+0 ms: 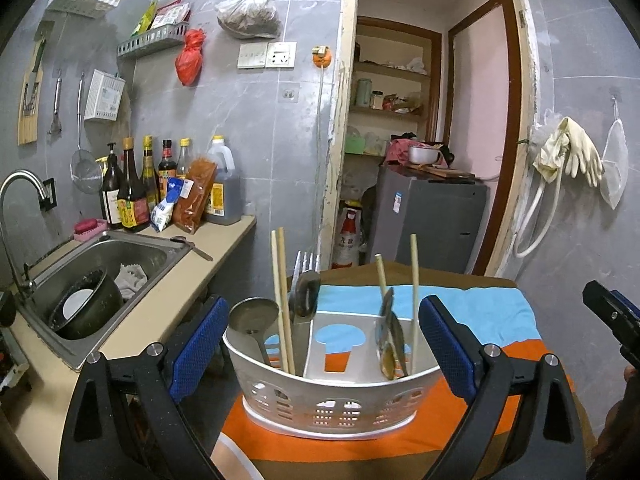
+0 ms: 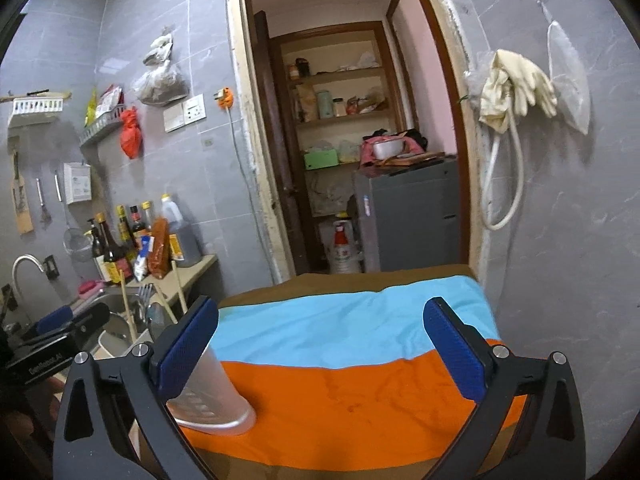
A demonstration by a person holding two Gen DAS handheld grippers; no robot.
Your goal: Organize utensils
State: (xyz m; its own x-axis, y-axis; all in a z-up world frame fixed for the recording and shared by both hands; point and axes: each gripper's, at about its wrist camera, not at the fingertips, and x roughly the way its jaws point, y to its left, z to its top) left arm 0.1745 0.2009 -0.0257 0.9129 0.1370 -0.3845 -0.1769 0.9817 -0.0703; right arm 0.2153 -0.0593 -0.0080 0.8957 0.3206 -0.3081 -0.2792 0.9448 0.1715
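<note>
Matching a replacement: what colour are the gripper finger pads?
Blue, textured pads; clearest in the left wrist view.

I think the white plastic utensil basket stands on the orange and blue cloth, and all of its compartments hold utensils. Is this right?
Not quite. The white plastic utensil basket does stand on the orange and blue cloth, but its middle compartment is empty; only the two outer ones hold utensils. The left wrist view shows this.

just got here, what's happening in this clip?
A person with a gripper in each hand is sorting utensils into a white caddy on a striped cloth. It holds chopsticks, a ladle, forks and spoons. The left gripper is open with the caddy between its fingers, not clamped. The right gripper is open and empty, beside the caddy.
</note>
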